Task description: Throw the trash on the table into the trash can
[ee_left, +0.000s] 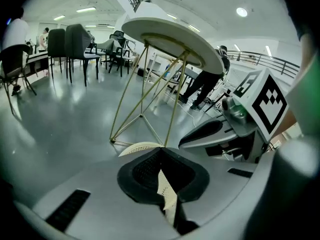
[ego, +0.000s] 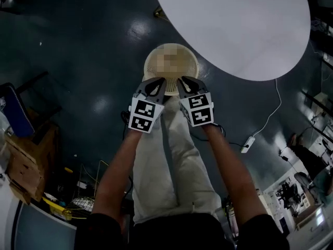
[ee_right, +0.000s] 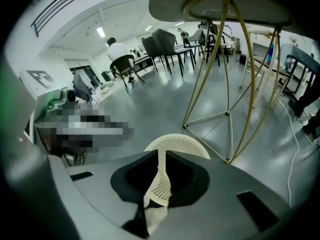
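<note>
The left gripper (ego: 156,83) and right gripper (ego: 188,83) stand side by side, each closed narrow with the trash can (ego: 190,59)'s cream mesh wall nipped between its jaws. The can is down at the dark floor (ego: 78,61), just beside the round white bench (ego: 234,25). It looks to me like light, thin, springy plastic, so the firmer rim is the better hold, since the mesh may flex.

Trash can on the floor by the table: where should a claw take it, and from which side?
Near rim of the trash can, coming down from the person's side. It is upright and open-topped, and its thin mesh wall fits between jaws; the table crowds the far side. The left claw and right claw are both closed on that wall.
</note>
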A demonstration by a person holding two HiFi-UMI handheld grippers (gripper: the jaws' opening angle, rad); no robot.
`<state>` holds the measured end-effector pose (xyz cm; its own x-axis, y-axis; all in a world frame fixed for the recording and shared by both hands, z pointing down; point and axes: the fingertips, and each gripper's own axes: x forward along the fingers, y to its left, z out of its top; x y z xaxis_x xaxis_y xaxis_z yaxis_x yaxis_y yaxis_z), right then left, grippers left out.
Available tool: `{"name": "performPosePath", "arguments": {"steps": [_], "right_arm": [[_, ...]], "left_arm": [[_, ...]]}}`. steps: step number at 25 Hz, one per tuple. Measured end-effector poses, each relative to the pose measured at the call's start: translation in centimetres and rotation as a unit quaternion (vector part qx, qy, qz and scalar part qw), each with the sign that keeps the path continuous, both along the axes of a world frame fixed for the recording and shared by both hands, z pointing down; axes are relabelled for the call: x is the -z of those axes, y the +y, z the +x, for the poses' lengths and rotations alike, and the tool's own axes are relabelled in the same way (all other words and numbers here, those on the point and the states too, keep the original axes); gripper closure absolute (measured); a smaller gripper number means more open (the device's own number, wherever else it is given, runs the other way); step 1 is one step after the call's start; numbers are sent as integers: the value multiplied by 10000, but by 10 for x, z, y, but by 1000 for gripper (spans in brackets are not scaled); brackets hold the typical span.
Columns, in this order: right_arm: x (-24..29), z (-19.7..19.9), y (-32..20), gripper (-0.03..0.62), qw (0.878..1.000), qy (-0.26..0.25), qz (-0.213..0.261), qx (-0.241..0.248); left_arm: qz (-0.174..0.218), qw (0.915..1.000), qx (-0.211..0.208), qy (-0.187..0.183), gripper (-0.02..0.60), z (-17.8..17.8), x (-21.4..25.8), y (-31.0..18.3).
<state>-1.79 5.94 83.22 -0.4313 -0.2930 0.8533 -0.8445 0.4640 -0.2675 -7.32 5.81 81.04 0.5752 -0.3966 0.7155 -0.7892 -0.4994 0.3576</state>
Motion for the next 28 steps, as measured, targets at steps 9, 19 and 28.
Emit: {"name": "performPosePath", "arguments": {"steps": [9,19,28], "right_arm": [[96,5,-13,549,9995,-200,257,52],[208,14,-22,560,9976,-534,435,2],[318,18,-47,565,9915,-768,1050,29]], "left_arm": [[-20,9993,293,252,566,20,92,-6],[530,9978,265,285,566,18,212,-32],[954,9940,339,410,566,31,310,-49]]}}
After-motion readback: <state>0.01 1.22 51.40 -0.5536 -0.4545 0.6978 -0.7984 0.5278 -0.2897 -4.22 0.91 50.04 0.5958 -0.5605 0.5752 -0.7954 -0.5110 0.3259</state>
